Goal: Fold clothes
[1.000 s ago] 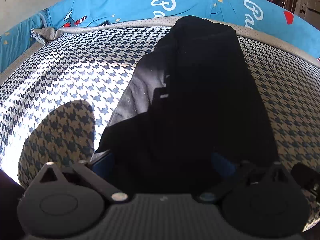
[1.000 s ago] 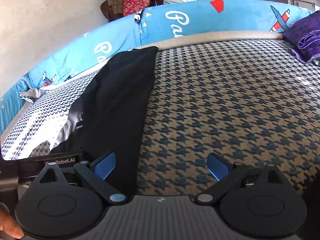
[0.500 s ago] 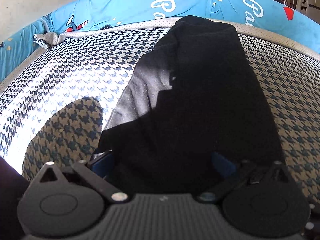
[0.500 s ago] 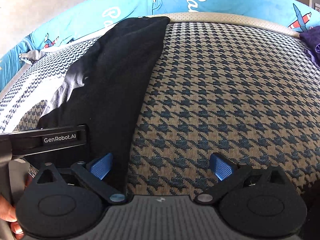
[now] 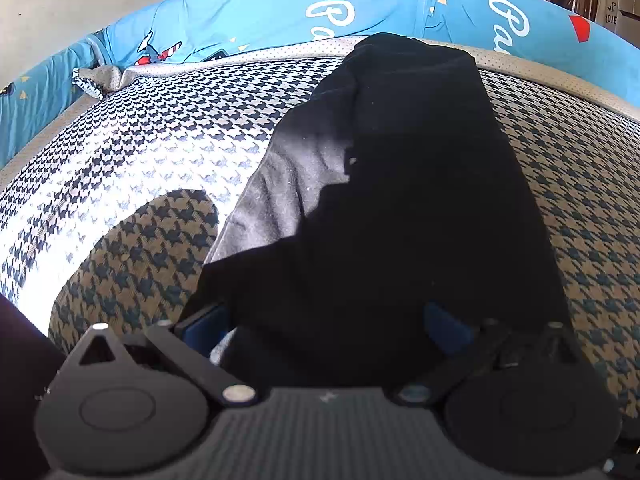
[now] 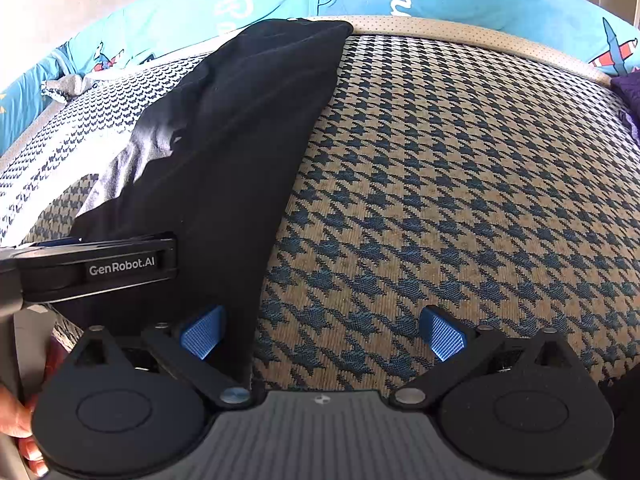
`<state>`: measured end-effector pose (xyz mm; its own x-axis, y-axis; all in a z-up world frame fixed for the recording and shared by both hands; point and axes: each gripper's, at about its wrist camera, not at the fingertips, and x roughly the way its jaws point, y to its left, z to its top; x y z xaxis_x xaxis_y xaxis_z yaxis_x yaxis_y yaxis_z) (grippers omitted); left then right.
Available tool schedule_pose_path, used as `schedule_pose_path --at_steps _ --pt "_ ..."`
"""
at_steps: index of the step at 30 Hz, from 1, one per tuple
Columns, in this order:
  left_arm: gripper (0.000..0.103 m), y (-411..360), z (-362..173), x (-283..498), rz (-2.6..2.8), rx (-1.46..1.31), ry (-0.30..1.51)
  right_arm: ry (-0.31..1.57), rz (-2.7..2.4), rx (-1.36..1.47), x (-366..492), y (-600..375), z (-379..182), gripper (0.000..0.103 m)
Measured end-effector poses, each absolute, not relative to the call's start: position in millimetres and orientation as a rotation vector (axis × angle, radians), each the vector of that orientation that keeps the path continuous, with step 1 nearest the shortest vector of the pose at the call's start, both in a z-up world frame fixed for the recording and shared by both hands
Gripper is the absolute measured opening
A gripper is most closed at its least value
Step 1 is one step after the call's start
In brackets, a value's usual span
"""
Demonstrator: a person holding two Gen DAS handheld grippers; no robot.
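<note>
A long black garment (image 5: 400, 208) lies lengthwise on the houndstooth bed cover (image 5: 160, 160), its far end at the blue bumper. Its near end rests between the spread fingers of my left gripper (image 5: 324, 326), which is open and low over the cloth. In the right wrist view the same garment (image 6: 240, 152) runs up the left side. My right gripper (image 6: 322, 336) is open at its right edge: the left pad (image 6: 202, 332) sits over black cloth, the right pad over bare cover. The left gripper (image 6: 100, 266) shows side-on there, lying on the garment.
A blue printed padded bumper (image 5: 240, 12) rings the far side of the bed. A purple cloth (image 6: 628, 92) sits at the right edge. Strong sunlight falls on the left part of the cover (image 5: 80, 208). A hand (image 6: 16, 420) shows at the lower left.
My right gripper has swung left and closer to the garment's right edge, so the left gripper fills more of its view. The left gripper has edged slightly forward over the near end. Both stay open.
</note>
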<state>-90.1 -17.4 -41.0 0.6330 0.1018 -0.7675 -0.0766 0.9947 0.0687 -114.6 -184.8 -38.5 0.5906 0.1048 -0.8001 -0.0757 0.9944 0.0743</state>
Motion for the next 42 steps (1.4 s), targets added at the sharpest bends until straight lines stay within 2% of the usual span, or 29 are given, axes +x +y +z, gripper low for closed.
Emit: schedule_pose_path --at_steps 42 --pt "0.103 -13.2 -36.3 -117.5 0.058 0.002 0.913 0.879 0.095 -0.027 -122.2 -179.0 -42.5 0.103"
